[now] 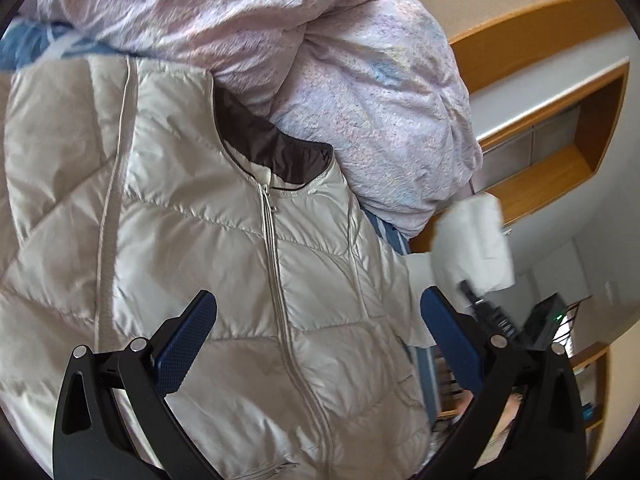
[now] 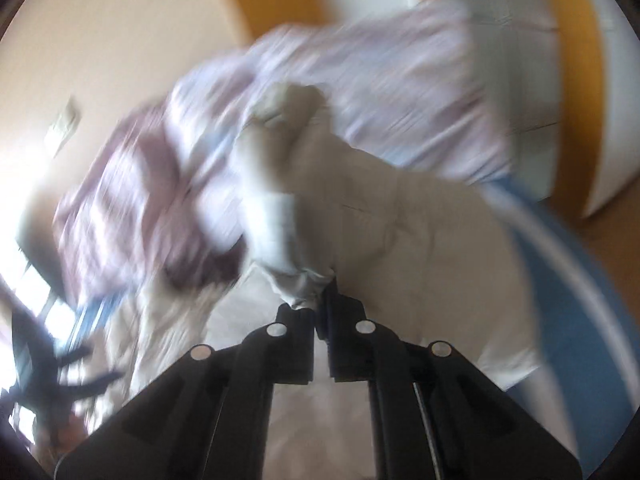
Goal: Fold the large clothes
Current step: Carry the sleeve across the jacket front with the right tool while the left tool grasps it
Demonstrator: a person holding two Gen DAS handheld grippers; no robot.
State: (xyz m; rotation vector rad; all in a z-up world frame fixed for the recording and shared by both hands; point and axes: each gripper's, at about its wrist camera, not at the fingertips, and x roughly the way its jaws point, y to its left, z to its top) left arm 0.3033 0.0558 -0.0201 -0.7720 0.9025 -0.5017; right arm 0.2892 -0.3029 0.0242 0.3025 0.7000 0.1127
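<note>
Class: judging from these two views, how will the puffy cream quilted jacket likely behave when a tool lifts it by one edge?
Probably floppy: the quilted jacket bunches where the right tool pinches it. Likely light for its bulk, given puffy quilted panels. Its shiny shell looks possibly slippery.

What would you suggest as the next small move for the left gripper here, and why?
Probably lower the left gripper and close it on the jacket. Its jaws stand open and empty over the zipped front, while the right gripper is already shut on a bunch of the pale fabric. A second hold would likely let the jacket be lifted clear of the quilt and spread for folding.
</note>
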